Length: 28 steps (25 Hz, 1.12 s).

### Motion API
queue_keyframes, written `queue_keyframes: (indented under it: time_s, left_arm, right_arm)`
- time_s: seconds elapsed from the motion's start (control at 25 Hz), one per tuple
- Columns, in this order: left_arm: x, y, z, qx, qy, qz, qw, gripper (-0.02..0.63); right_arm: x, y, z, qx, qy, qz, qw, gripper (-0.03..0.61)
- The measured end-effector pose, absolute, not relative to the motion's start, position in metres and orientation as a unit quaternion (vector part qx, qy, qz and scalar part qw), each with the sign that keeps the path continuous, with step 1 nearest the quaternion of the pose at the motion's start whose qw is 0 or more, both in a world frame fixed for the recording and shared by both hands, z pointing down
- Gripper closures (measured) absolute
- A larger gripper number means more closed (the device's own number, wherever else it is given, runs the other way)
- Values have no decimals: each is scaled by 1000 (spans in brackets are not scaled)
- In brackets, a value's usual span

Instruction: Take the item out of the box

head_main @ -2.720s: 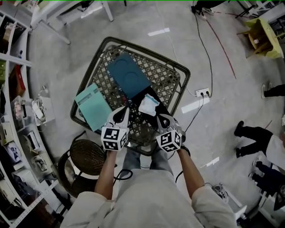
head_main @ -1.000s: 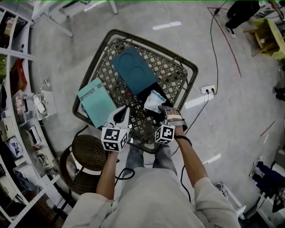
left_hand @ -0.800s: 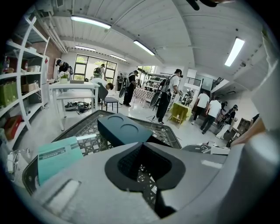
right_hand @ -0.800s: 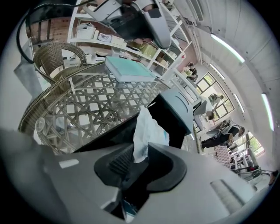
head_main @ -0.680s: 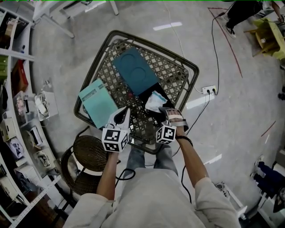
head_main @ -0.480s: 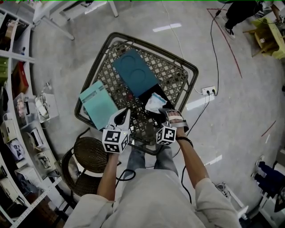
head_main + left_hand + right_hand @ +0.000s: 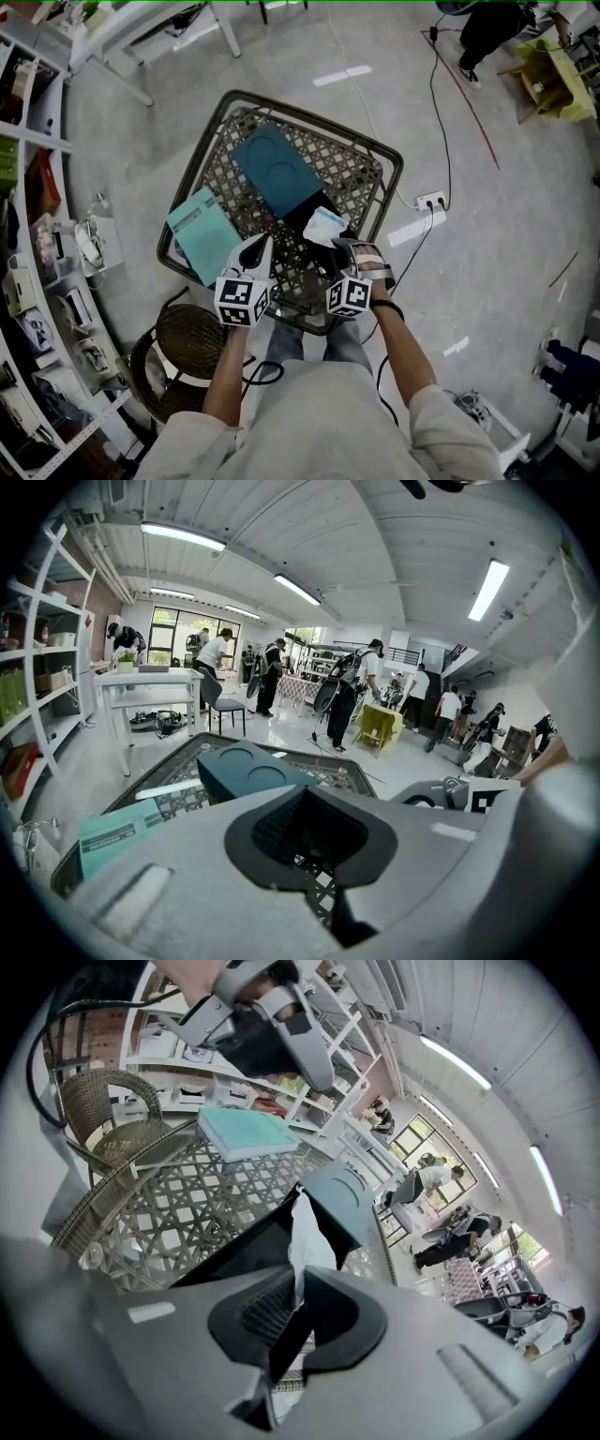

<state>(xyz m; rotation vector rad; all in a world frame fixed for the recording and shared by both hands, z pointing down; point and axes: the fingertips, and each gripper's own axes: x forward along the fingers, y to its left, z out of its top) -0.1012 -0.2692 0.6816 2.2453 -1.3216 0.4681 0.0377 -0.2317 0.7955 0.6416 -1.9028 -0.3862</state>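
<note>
An open black box (image 7: pixel 316 214) sits on the near right of a wicker table (image 7: pixel 281 98), with a white crinkled packet (image 7: pixel 324 225) sticking up out of it. My right gripper (image 7: pixel 347 247) is at the box, and its jaws are closing with the packet (image 7: pixel 307 1232) pinched between the pads above the black box (image 7: pixel 234 1252). My left gripper (image 7: pixel 257 247) hovers over the table's near edge, left of the box. It is shut with nothing in it (image 7: pixel 305 808).
A dark teal lid (image 7: pixel 275 172) lies at the table's middle, and a light teal booklet (image 7: pixel 203 234) overhangs the left rim. A round wicker chair (image 7: pixel 187 328) stands at the near left. Shelves line the left wall, a power strip (image 7: pixel 429 200) lies on the floor at right, and people stand farther off.
My right gripper has reached forward from the table's near edge to the black box and closed on the white packet. The left gripper has hardly moved.
</note>
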Motion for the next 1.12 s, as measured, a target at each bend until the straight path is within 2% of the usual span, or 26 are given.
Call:
queue_keyframes:
  time_s: [0.28,0.48,0.68,0.88,1.12]
  left_arm:
    - [-93,-275,659,832,-480,164,227,607]
    - [-88,-282,643,838,-477,158,214,607]
    - [-83,-283,633,841,-475,152,210,607]
    - [-78,-281,626,844,-473,145,209,607]
    - [-75,-292,605,848,-478,128,192,607]
  right_arm:
    - [46,-241,752,351,-811,-88,459,558]
    - [60,-257,718,449,-819,85,346,560]
    - [86,-267,692,507,-807,169,252,561]
    - [113,-270,674,553,-785,205,189,563]
    - [129,-279,641,574,-783,187,153,565]
